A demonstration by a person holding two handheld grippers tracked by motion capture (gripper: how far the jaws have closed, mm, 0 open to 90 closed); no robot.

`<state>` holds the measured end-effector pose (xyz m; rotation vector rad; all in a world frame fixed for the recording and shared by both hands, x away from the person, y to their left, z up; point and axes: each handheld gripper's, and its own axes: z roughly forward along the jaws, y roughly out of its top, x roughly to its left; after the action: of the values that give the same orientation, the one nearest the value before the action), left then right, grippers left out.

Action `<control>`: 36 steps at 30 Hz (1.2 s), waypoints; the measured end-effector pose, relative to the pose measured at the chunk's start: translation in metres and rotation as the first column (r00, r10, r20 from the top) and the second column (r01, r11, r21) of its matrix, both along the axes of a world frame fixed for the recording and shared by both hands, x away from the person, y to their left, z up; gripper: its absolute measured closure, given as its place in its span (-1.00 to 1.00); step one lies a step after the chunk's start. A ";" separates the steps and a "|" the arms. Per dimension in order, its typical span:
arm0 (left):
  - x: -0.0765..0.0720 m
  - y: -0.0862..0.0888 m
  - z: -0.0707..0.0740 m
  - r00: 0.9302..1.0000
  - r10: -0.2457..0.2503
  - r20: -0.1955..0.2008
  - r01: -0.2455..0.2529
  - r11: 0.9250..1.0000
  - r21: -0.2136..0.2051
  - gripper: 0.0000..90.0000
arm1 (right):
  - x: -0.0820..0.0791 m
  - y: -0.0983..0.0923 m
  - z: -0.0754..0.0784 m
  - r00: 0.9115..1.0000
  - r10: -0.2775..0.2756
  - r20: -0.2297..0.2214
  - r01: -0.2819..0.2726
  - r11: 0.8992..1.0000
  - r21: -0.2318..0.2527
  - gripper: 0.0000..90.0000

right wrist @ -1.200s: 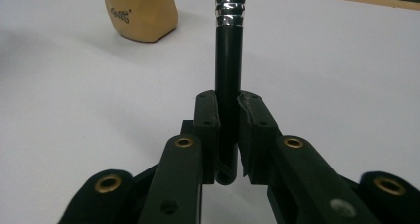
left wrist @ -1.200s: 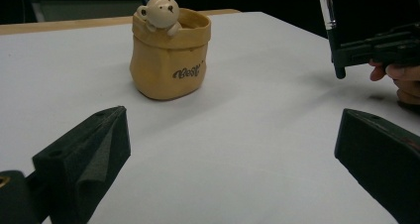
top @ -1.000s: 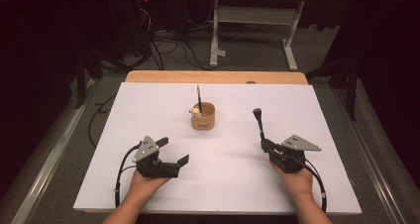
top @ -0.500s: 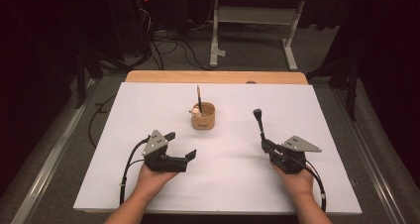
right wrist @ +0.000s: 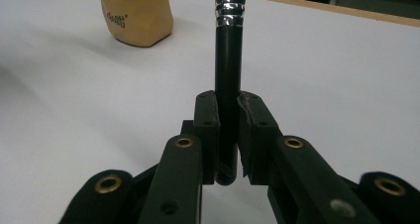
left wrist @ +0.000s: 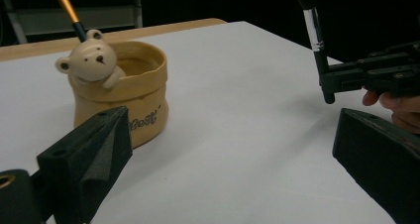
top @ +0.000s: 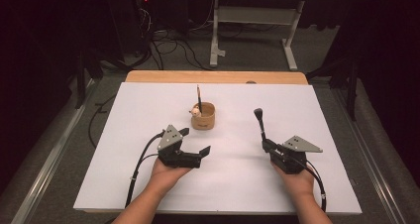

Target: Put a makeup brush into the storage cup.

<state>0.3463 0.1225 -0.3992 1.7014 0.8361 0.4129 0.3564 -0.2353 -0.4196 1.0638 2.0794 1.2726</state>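
Brush [top: 259,124]: slim black handle, silver ferrule, dark bristle head on top. Stands upright over the white table [top: 341,135], right of middle, clamped low on the handle by the right gripper [top: 267,144]. Seen close in the right gripper view [right wrist: 228,60], with the pads [right wrist: 205,130] squeezing the handle from both sides near its butt end. Looks light and stiff, probably glossy, so likely to slip or swivel under a loose pinch. Best held right there on the plain handle, below the ferrule; bristles look soft, better left untouched.

Left gripper [top: 194,143] sits released, jaws wide apart with nothing between them, pointed toward the cup [top: 203,116]. Cup: tan, squat, bag-shaped, with a little bear [left wrist: 94,60] on the rim and an orange-and-black stick [top: 198,99] already leaning inside. Probably ceramic, so fairly heavy for its size and chippable; might tip if bumped by a long handle. Worth steadying by the wall, not the bear. Cup and brush well apart for now.
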 end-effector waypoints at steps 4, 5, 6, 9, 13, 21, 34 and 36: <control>0.001 -0.006 -0.003 1.000 -0.015 -0.012 0.015 1.000 -0.025 -0.94 | -0.001 0.000 0.001 1.000 0.007 0.009 -0.007 1.000 -0.004 0.82; 0.001 -0.007 -0.003 1.000 -0.019 -0.012 0.019 1.000 -0.025 -0.95 | -0.001 0.000 0.001 1.000 0.007 0.011 -0.007 1.000 -0.004 0.82; 0.000 -0.008 -0.004 1.000 -0.022 -0.008 0.022 0.999 -0.026 -0.95 | -0.001 0.000 0.001 1.000 0.009 0.012 -0.009 1.000 -0.004 0.82; -0.001 -0.013 -0.007 0.999 -0.040 -0.005 0.040 0.999 -0.018 -0.95 | -0.001 0.001 0.001 1.000 0.012 0.015 -0.012 1.000 -0.004 0.82; -0.003 -0.015 -0.007 0.998 -0.065 -0.004 0.065 0.998 -0.013 -0.95 | -0.002 0.003 0.002 1.000 0.014 0.015 -0.014 1.000 0.000 0.82; -0.007 -0.016 -0.008 0.997 -0.079 -0.008 0.079 0.997 -0.006 -0.95 | -0.003 0.008 0.004 0.999 0.036 0.037 -0.036 0.999 0.003 0.82; -0.010 -0.018 -0.007 0.995 -0.099 -0.013 0.098 0.995 -0.026 -0.95 | -0.007 0.021 0.006 0.995 0.082 0.049 -0.082 0.997 0.000 0.82; -0.010 -0.018 -0.007 0.995 -0.099 -0.014 0.098 0.995 -0.027 -0.95 | -0.008 0.024 0.006 0.995 0.091 0.049 -0.091 0.996 0.000 0.82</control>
<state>0.3367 0.1044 -0.4064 1.7158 0.7622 0.3205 0.3483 -0.2117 -0.4139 0.9391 2.1118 1.3308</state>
